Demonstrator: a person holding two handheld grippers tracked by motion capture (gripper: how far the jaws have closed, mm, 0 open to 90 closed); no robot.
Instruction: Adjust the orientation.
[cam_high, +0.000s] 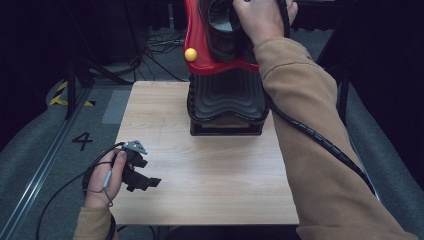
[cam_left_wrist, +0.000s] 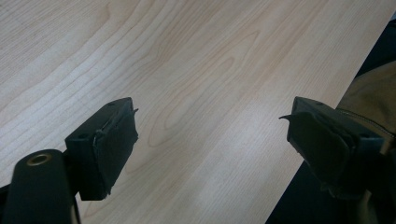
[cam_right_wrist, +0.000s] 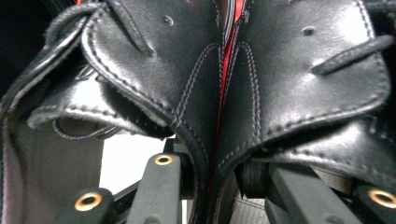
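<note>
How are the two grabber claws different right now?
The left gripper sits low by the wooden table, while the right gripper is lifted up at the red-and-black bag. The left gripper's jaws are wide open, holding nothing; the right gripper's pinch black leather. Both are hand-held.

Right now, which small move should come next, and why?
Probably lower the boot onto the table. The right gripper seems clamped on its black leather and holds it tilted above the wood, while the left gripper rests open on the table.

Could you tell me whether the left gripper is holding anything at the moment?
No, the left gripper has its jaws wide apart with bare wooden table between them.
</note>
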